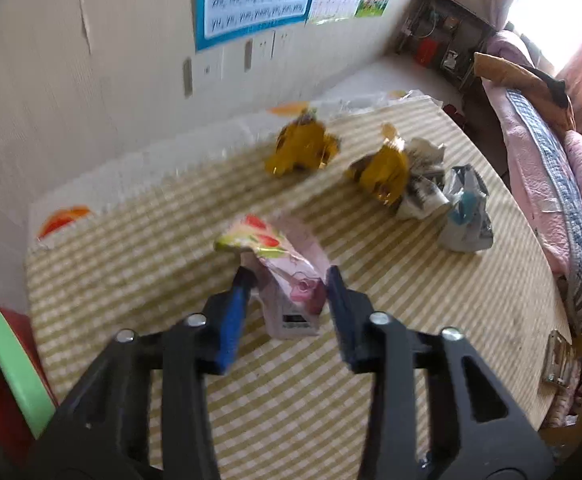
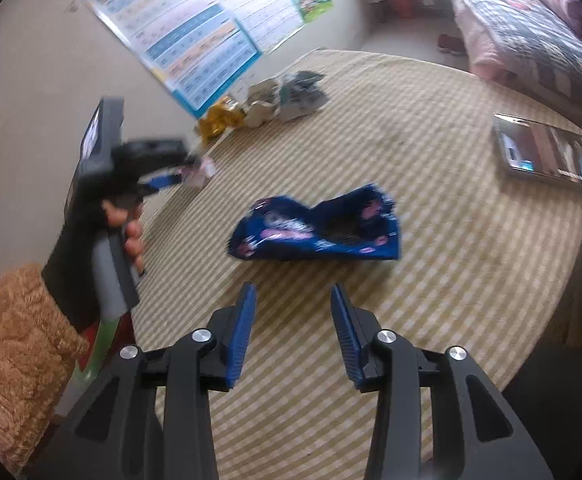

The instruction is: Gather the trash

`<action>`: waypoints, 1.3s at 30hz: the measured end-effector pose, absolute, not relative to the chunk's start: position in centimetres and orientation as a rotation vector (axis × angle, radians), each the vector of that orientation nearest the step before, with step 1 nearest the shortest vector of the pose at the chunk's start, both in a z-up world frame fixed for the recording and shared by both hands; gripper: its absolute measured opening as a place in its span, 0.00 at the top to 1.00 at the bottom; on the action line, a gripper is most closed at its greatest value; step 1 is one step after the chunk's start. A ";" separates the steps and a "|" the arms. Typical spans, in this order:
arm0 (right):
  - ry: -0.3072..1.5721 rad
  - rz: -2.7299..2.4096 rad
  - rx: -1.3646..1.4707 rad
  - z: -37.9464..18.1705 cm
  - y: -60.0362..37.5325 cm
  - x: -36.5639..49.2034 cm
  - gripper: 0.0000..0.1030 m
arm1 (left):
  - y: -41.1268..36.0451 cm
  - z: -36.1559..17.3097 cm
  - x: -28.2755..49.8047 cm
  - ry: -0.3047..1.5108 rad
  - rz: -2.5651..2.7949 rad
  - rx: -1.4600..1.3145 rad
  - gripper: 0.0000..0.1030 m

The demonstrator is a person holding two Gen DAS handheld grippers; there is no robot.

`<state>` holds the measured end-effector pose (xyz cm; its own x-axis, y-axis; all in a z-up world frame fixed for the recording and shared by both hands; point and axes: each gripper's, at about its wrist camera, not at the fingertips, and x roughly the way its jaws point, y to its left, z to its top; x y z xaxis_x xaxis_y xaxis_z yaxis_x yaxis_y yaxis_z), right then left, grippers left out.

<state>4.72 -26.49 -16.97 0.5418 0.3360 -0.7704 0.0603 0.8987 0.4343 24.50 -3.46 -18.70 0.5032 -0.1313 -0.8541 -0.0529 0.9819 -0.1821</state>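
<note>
The pink wrapper (image 1: 287, 280), printed with strawberries and a flower, lies on the checked surface (image 1: 131, 280) near its left side, and it sits right between the fingers of the left claw (image 1: 289, 280). The jaws stand apart on either side of it, roughly wrapper-wide. Whether either pad already touches the foil cannot be told, since the picture is blurred. Nothing is gripped yet, so the step in hand looks like the pick-up of this first piece. The next move calls for closing on the crumpled middle, low enough that the thin film does not slip out, then lifting it clear.

The blue wrapper (image 2: 319, 228) lies open and rumpled near the middle of the surface, just beyond the right claw (image 2: 293, 294). That claw hangs above the cloth with its jaws moderately parted and empty, lined up roughly with the wrapper but short of it. It would need to go forward and down before closing.

Farther off, more trash waits: a gold foil wrapper (image 1: 301, 148) near the far edge, a second gold wrapper (image 1: 385, 170) to its right touching a crumpled white paper (image 1: 423, 188), and a grey-white plastic bag (image 1: 467, 216) just beside that. A phone (image 2: 551, 152) lies at the far right and is no trash, in my judgement. A green-rimmed bin (image 1: 7, 356) shows at the near left, likely where the pieces go.
</note>
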 end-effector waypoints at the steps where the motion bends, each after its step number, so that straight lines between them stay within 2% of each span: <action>1: 0.989 0.156 0.456 -17.1 -27.0 4.7 0.57 | -3.3 -18.6 24.1 1.043 -0.058 -0.202 0.68; 7: 0.941 0.083 0.501 -17.7 -30.1 6.1 0.48 | -2.1 -17.3 18.8 1.019 -0.132 -0.211 0.68; 12: 0.992 0.104 0.516 -18.6 -30.6 8.9 0.44 | -2.3 -16.1 12.3 1.018 -0.191 -0.205 0.68; 13: 1.011 0.117 0.503 -18.8 -30.3 9.4 0.39 | -2.2 -16.0 11.5 1.016 -0.194 -0.206 0.68; 18: 1.049 0.112 0.456 -19.6 -29.2 10.9 0.39 | -1.9 -16.4 7.4 1.032 -0.183 -0.222 0.68; 25: 1.059 0.072 0.460 -20.3 -29.4 11.5 0.38 | -1.4 -17.0 6.8 1.050 -0.184 -0.244 0.68; 27: 1.059 0.072 0.438 -20.1 -29.1 11.4 0.47 | -1.4 -17.1 6.7 1.050 -0.189 -0.244 0.68; 29: 1.071 0.082 0.425 -20.0 -28.6 11.3 0.70 | -1.3 -17.4 6.6 1.058 -0.191 -0.249 0.68; 31: 1.081 0.094 0.422 -19.9 -28.2 11.0 0.83 | -1.3 -17.7 6.6 1.068 -0.189 -0.253 0.68; 32: 1.080 0.099 0.423 -19.8 -28.0 10.7 0.87 | -1.2 -17.8 6.5 1.070 -0.186 -0.255 0.66; 36: 1.074 0.135 0.443 -18.9 -27.5 9.2 0.86 | -0.7 -18.0 6.5 1.072 -0.175 -0.279 0.52; 39: 1.073 0.172 0.436 -18.2 -26.8 8.1 0.80 | -0.3 -18.3 6.4 1.077 -0.167 -0.298 0.49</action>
<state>8.07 -26.79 -18.22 0.4736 0.3439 -0.8109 0.0731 0.9021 0.4253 6.38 -0.26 -18.28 0.4664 -0.2780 -0.8398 -0.0105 0.9475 -0.3196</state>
